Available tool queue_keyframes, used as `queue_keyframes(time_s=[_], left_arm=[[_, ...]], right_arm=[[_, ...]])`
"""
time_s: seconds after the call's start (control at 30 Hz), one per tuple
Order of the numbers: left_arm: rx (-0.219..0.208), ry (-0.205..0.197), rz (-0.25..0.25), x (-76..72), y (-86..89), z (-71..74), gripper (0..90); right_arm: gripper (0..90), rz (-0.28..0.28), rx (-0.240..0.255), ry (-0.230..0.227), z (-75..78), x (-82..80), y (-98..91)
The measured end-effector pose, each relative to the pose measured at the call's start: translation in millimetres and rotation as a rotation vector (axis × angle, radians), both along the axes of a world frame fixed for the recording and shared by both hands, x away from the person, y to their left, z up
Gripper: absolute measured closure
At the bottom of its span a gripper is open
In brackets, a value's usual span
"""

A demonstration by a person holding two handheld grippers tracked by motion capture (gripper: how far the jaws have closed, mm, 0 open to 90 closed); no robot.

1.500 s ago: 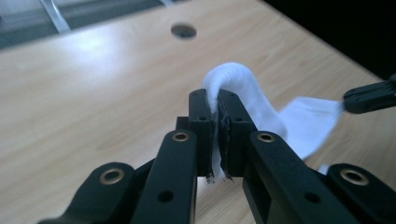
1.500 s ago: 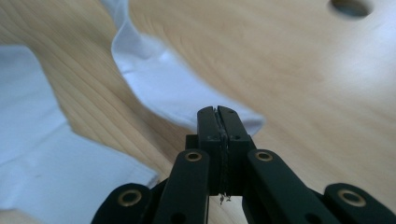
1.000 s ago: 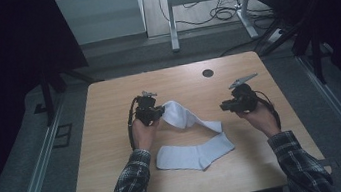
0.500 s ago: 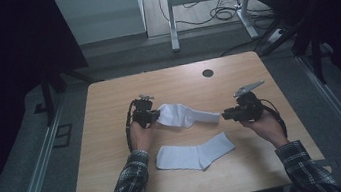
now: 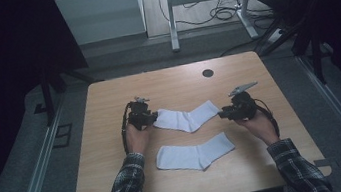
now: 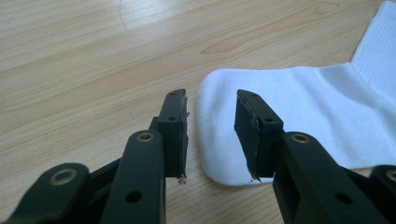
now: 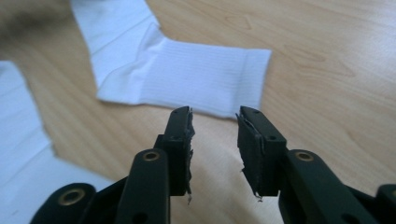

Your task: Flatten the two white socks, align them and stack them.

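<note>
On the wooden table (image 5: 119,179) we see two white socks. Our left gripper (image 6: 211,123), jaws apart, straddles the far sock (image 5: 186,117) at its toe edge; our right gripper (image 7: 215,135), jaws apart, stands just clear of its cuff. The near sock (image 5: 195,153) lies apart, with bare wood around.

Wooden bench (image 5: 109,104) with a dark round hole (image 5: 207,73), on grey floor (image 5: 26,161); beyond, metal table legs (image 5: 171,20), tangled cables (image 5: 220,14), dim surroundings
</note>
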State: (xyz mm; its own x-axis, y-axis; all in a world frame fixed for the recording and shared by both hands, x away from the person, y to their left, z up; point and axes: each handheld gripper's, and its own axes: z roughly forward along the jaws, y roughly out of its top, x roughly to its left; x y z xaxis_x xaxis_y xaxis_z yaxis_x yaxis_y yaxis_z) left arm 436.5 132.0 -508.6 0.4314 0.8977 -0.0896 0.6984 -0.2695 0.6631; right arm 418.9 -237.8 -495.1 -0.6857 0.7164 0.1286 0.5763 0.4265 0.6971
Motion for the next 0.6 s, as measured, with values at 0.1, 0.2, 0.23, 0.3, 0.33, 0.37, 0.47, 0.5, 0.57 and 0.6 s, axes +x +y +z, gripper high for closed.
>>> queue_keyframes(time_s=[0.1, 0.2, 0.23, 0.3, 0.33, 0.37, 0.47, 0.5, 0.57, 0.6], left_arm=[[-0.001, -0.021, -0.009, -1.8, 1.6, -4.2, 62.7], [0.003, -0.029, -0.012, -2.3, 3.3, -8.3, 62.3], [0.004, -0.030, -0.008, -2.3, 3.9, -10.1, 62.3], [0.001, -0.032, -0.008, -1.9, 5.0, -12.5, 62.3], [0.005, -0.032, -0.007, -1.8, 5.4, -13.7, 62.2], [0.005, -0.034, -0.007, -1.5, 5.7, -15.2, 61.9], [-0.004, -0.039, -0.007, -1.1, 6.2, -18.1, 61.8], [-0.003, -0.038, -0.007, -0.7, 6.2, -19.4, 61.8], [-0.002, -0.037, -0.005, -0.4, 5.9, -21.5, 62.3], [0.000, -0.031, -0.006, 0.0, 5.7, -23.3, 62.7]], right_arm=[[61.7, -0.023, -0.011, -0.018, -3.7, 7.2, 3.2], [60.4, -0.049, -0.022, -0.042, -7.0, 15.2, 6.9], [59.9, -0.058, -0.025, -0.044, -7.8, 18.0, 8.1], [58.9, -0.076, -0.022, -0.049, -10.0, 23.8, 10.2], [58.6, -0.086, -0.019, -0.046, -11.5, 26.4, 11.3], [57.8, -0.091, -0.024, -0.048, -13.1, 29.0, 12.4], [56.1, -0.102, -0.031, -0.056, -17.4, 34.8, 15.1], [56.1, -0.106, -0.028, -0.053, -19.0, 36.3, 15.7], [56.1, -0.108, -0.031, -0.049, -22.6, 38.2, 17.3], [56.1, -0.108, -0.037, -0.045, -24.8, 38.8, 18.6]])
